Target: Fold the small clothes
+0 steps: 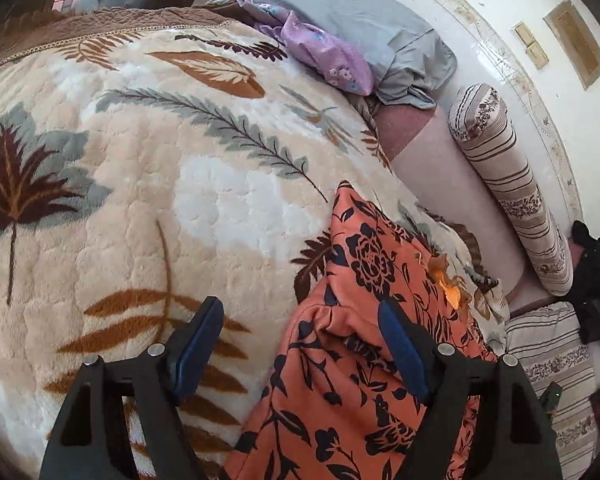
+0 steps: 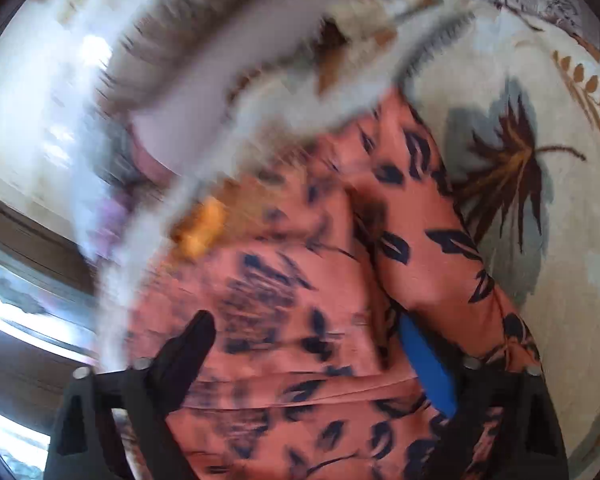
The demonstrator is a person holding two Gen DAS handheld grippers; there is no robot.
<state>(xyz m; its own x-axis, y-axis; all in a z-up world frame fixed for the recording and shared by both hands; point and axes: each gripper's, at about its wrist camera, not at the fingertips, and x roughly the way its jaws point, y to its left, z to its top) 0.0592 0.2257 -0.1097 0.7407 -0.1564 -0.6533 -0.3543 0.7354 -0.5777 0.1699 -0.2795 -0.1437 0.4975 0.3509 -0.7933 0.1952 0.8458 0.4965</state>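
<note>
Garment (image 1: 364, 320) lengthwise, pointing away, on blanket (image 1: 140, 184)

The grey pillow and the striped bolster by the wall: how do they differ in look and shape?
The grey pillow is plain; the striped bolster carries brown bands and floral strips. The grey pillow is broad, flat and rumpled; the striped bolster is a long, firm cylinder. A lilac floral cloth lies against the grey pillow; nothing lies on the striped bolster. Both lie beside the leaf-patterned blanket.
</note>
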